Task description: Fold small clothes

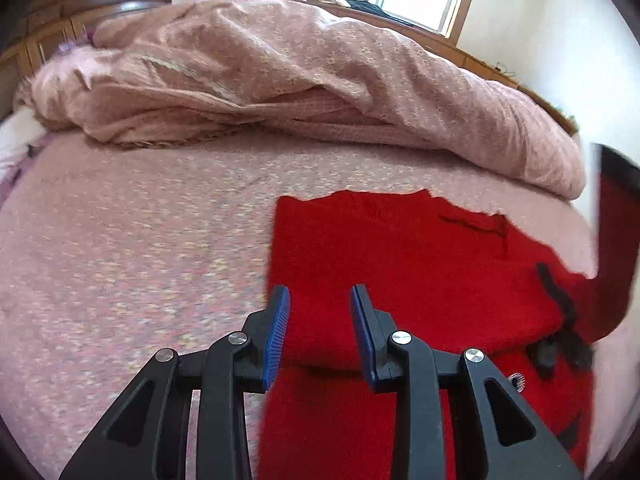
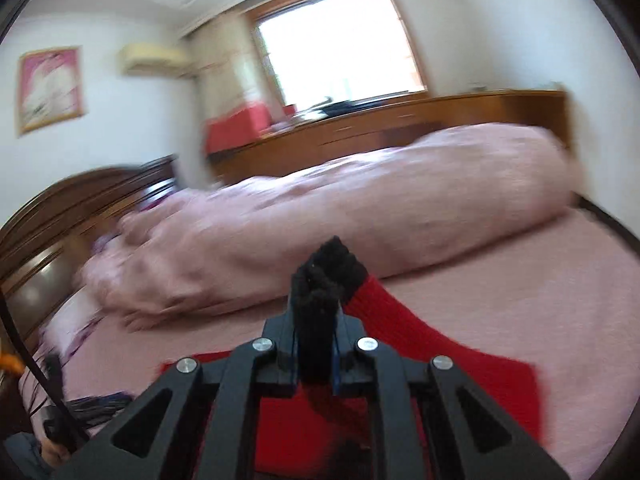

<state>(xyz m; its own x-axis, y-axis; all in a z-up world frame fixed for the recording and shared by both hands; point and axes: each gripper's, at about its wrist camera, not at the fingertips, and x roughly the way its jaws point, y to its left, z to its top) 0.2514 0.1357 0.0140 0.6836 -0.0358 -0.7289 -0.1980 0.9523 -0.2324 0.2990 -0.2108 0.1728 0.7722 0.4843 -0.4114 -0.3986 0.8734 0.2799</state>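
A small red knitted sweater (image 1: pixel 400 260) with black trim lies flat on the pink bed sheet (image 1: pixel 120 260). My left gripper (image 1: pixel 320 292) hovers over the sweater's left edge, its blue pads (image 1: pixel 276 332) apart with nothing pinched between them. In the right wrist view my right gripper (image 2: pixel 318 308) is shut on the black cuff (image 2: pixel 328 272) of the red sleeve (image 2: pixel 400 328), which it holds lifted off the bed. The sweater's body (image 2: pixel 280 420) lies below it. The raised sleeve (image 1: pixel 616 248) also shows at the right edge of the left wrist view.
A bunched pink quilt (image 1: pixel 320 80) lies across the far half of the bed. A dark wooden headboard (image 2: pixel 60 220) stands at the left, and a low wooden cabinet (image 2: pixel 400 128) runs under the window. Black cables (image 2: pixel 92 404) lie at the bed's near left.
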